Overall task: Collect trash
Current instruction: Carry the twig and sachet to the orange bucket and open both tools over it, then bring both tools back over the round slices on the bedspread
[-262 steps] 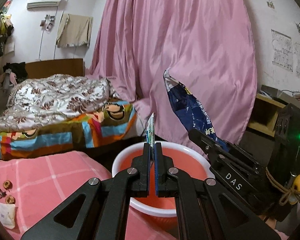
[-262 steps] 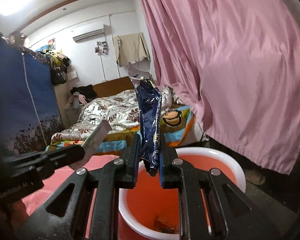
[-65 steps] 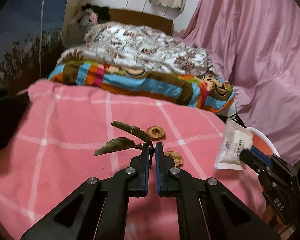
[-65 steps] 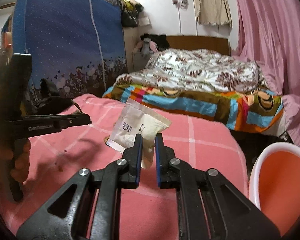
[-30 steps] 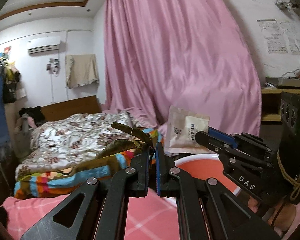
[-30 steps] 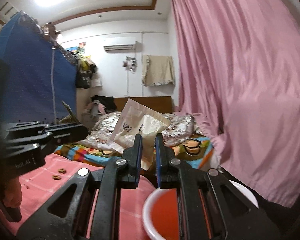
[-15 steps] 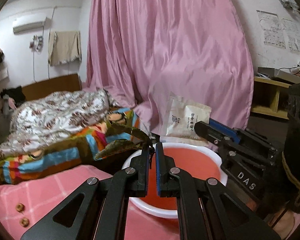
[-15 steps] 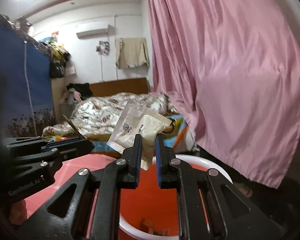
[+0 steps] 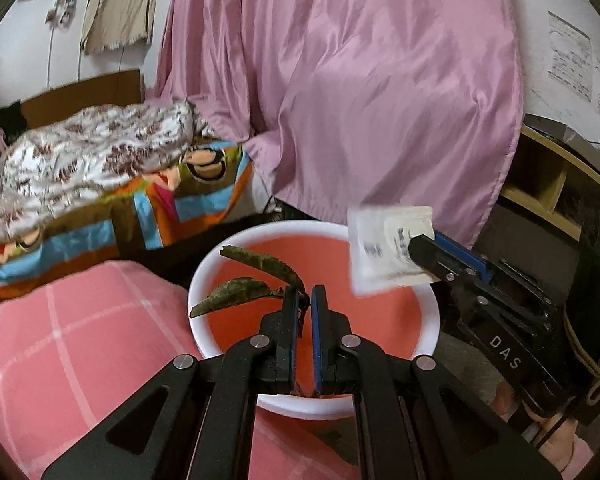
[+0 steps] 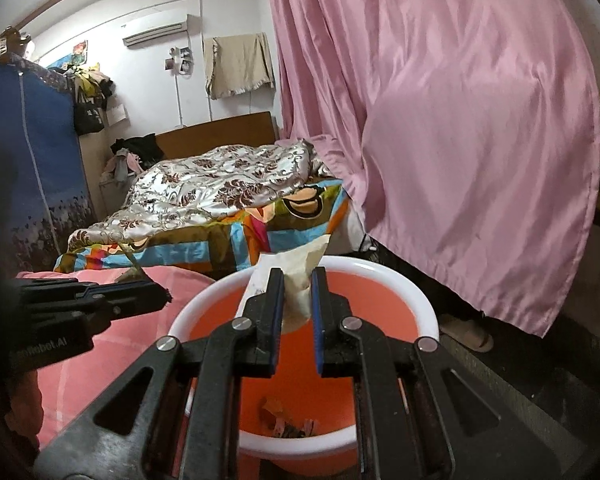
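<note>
Bedroom: unmade bed (image 10: 220, 196), curtain (image 10: 440, 120)

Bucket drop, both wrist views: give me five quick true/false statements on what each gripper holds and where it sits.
1. The left gripper is shut on a sprig of dried leaves. True.
2. The right gripper is open with nothing between its fingers. False: it is shut on a white packet.
3. Both held items are over the orange bucket. True.
4. The bucket is bare inside. False: some scraps lie at its bottom.
5. The bucket stands on the bed. False: the bed is behind it, and the bucket sits beside the pink checked cloth.
</note>
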The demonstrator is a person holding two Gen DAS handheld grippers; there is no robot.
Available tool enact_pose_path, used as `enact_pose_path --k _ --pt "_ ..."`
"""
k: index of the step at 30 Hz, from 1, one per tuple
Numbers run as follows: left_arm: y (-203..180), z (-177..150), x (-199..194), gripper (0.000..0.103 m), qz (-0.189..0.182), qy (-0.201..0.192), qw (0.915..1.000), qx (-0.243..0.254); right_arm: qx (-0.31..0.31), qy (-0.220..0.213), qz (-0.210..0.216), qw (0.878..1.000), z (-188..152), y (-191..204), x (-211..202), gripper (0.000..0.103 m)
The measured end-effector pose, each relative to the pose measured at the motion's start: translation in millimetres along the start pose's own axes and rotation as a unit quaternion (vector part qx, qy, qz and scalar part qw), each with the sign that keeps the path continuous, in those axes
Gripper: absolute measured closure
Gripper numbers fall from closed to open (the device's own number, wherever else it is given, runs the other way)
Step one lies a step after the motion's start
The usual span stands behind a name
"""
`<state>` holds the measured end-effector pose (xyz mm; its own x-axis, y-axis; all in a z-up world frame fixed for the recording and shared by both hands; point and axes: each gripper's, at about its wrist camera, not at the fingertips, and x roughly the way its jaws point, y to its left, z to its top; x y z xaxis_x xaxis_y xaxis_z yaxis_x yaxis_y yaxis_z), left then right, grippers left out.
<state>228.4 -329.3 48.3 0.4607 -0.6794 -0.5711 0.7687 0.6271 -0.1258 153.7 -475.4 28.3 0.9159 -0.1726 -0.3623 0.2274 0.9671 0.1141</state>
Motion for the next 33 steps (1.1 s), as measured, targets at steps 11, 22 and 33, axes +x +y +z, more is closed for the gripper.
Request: enact_pose_path --k 11,22,33 --pt "9.9 -0.7 3.2 0.062 0.0 0.002 0.9996 -0.027 0.005 0.011 -0.001 1.0 -0.1 -3.2 3.6 0.082" --pt "23.6 -0.9 -13.2 0.058 0.027 -0.018 0.998 -0.055 0.006 0.004 0.004 1.0 5.1 2.8 5.8 0.07" --pt "51.5 -4.8 -64.2 0.046 0.098 -0.062 0.9897 -0.084 -0.002 -0.037 0.042 0.998 20.6 44.2 -1.2 0.031"
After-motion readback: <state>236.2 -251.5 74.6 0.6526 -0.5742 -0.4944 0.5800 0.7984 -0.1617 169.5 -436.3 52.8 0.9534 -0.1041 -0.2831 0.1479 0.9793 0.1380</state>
